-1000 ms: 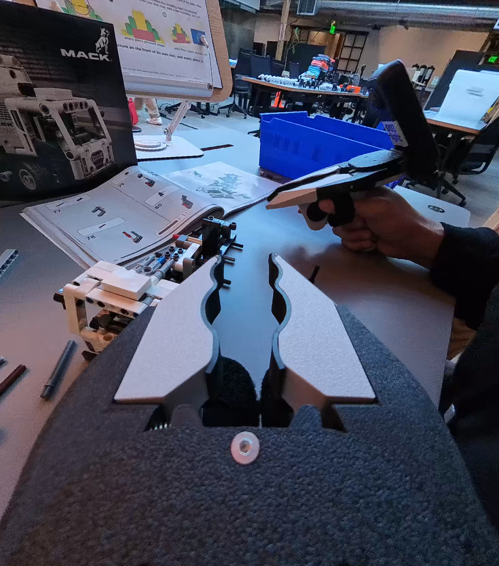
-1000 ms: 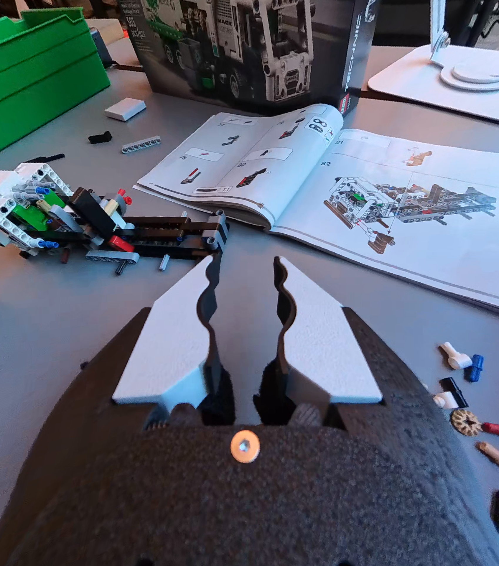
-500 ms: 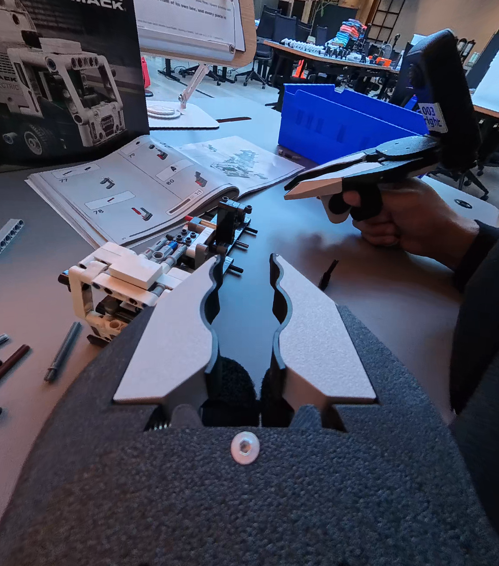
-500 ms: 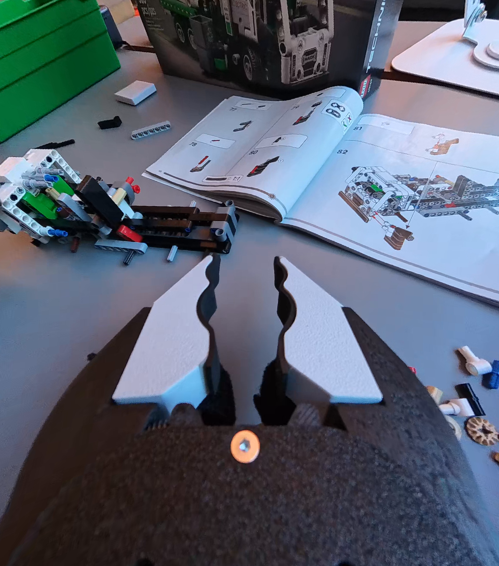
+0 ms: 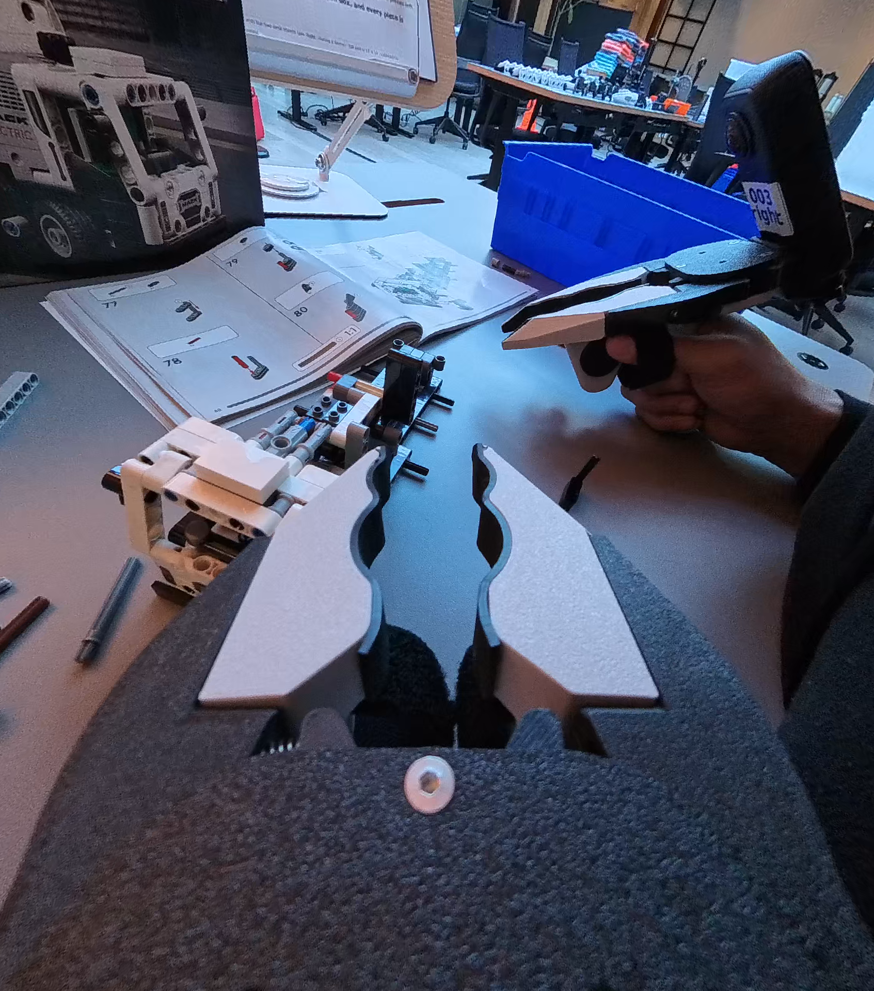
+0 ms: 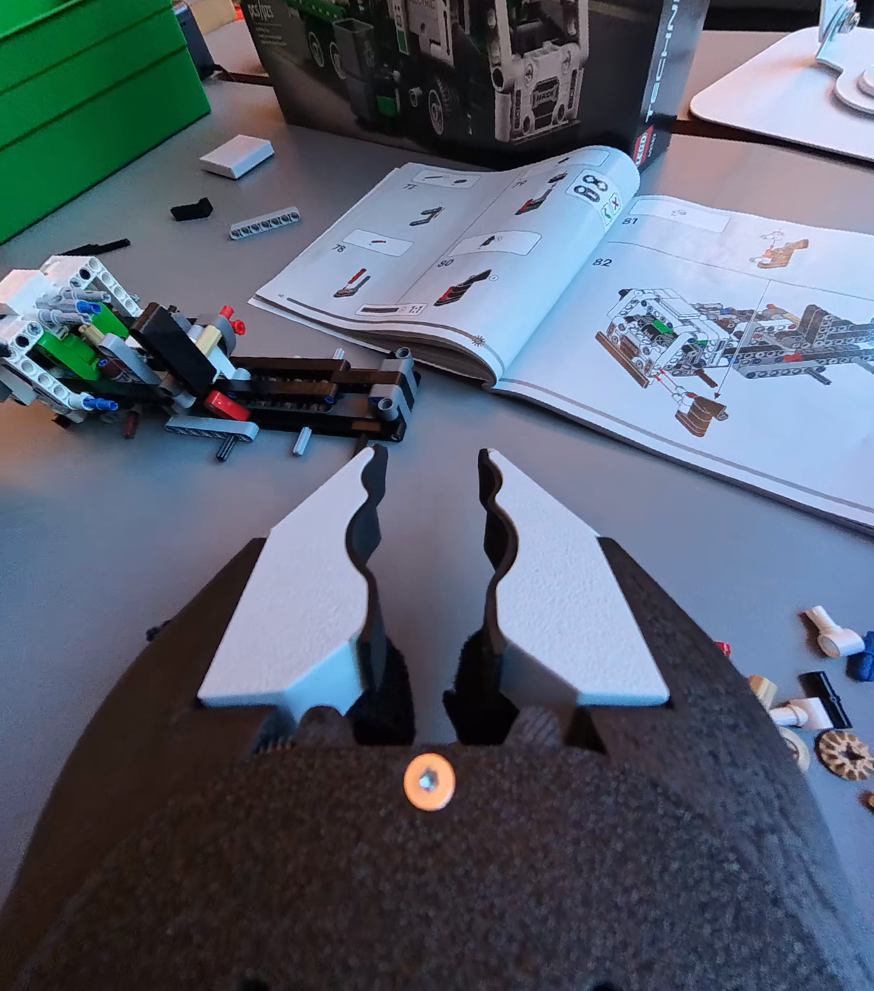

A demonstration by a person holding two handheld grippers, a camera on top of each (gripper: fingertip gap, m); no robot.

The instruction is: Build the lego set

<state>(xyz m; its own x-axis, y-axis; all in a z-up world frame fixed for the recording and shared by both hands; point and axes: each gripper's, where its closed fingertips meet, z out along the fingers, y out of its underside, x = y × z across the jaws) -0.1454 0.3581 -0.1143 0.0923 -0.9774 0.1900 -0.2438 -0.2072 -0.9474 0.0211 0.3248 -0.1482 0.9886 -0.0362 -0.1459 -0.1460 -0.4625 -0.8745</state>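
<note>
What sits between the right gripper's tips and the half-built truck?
Only bare grey table separates the right gripper from the half-built truck, seen in the right wrist view.

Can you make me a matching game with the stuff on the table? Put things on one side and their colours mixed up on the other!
Things:
1. storage bin at the far left of the right wrist view
2. storage bin beyond the instruction booklet in the left wrist view
3. loose flat tile near the set's box
4. small gear among the loose parts at the right

Colours:
A. tan
B. blue
C. green
D. white

Pairs: 1-C, 2-B, 3-D, 4-A
</note>
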